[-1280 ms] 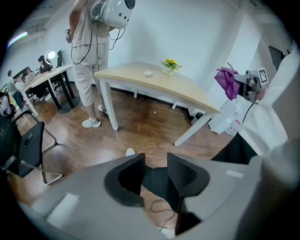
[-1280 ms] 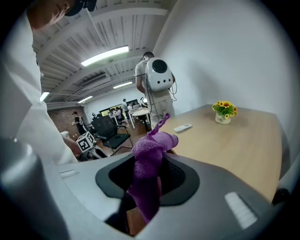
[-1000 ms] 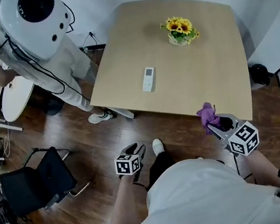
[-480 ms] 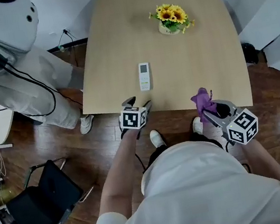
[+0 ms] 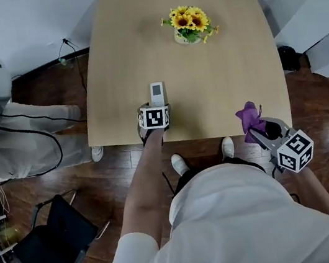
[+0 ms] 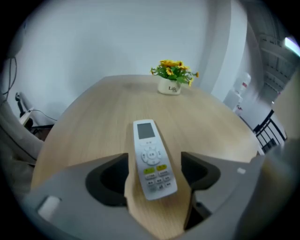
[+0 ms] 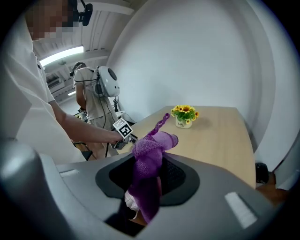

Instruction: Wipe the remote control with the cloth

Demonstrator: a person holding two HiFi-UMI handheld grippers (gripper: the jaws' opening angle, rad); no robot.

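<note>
Looking down in the head view: the left gripper sits over the near edge of the light wooden table. It is just short of the slim white remote control, which lies flat there. The right gripper is off the table's near right corner, with the purple knitted cloth sticking up from it. The pot of yellow sunflowers is at the far side, well apart from the remote control.

Left gripper view: the jaws are opening and stand wide. The remote control's button end lies between them on the tabletop, screen end pointing away. The pads aren't touching it.

Right gripper view: the jaws are clamped on the bunched cloth, its tip poking up past them. The left gripper shows beyond, over the table edge.
</note>
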